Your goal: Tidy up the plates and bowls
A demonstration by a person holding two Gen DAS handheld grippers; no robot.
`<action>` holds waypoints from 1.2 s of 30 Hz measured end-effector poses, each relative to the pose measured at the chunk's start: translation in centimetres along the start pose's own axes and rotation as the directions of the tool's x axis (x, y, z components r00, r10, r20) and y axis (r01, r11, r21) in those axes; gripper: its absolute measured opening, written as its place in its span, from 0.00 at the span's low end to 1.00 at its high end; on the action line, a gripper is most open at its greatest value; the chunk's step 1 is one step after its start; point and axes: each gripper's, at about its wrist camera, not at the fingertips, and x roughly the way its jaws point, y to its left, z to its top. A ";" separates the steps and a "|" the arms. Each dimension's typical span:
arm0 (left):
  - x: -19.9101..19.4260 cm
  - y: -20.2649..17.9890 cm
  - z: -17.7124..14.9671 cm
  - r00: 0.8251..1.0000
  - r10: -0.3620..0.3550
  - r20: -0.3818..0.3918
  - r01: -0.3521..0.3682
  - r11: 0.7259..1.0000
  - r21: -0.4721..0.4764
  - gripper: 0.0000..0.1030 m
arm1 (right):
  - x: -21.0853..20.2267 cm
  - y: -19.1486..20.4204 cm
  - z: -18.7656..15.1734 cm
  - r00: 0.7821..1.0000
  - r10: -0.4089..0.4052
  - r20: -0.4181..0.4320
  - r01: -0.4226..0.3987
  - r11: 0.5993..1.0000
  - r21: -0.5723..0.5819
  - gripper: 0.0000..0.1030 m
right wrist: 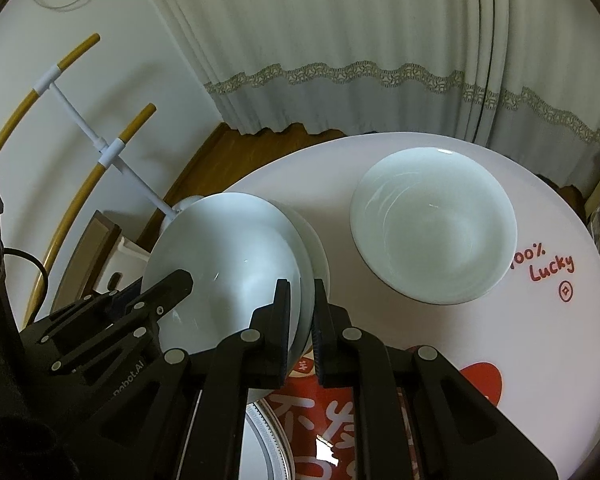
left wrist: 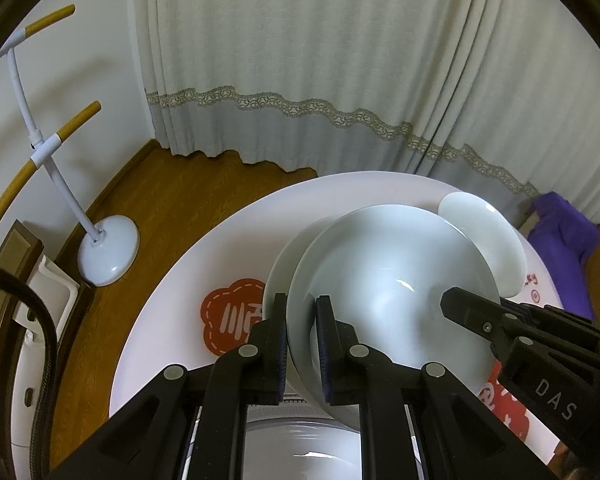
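A: Which step is this?
B: A pale celadon bowl [left wrist: 392, 288], glossy and tilted, hangs above the tabletop [left wrist: 204, 256]; left gripper [left wrist: 302, 344] and right gripper [right wrist: 301, 320] each pinch its rim.
A: Next?
B: Probably nest it into the second bowl [right wrist: 432, 224], upper right in the right view.

In the right wrist view, the table [right wrist: 440, 344] fills the centre and right of the frame. A bowl [right wrist: 432, 224] rests on it at upper right. Stacked bowls [right wrist: 228, 256] sit at centre left. A patterned plate [right wrist: 268, 440] lies at the bottom edge. A stand [right wrist: 112, 152] occupies the upper left, behind the table.
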 end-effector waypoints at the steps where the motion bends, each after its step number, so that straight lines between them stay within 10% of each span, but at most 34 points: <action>1: 0.0 0.0 0.0 1.000 0.001 -0.001 -0.001 1.000 0.001 0.09 | -0.1 0.1 0.0 1.000 0.000 -0.003 0.000 1.000 0.004 0.11; 36: 0.0 0.1 0.3 1.000 0.011 -0.006 -0.011 1.000 -0.004 0.08 | -1.3 0.8 -0.3 1.000 -0.011 0.007 0.011 0.999 -0.035 0.07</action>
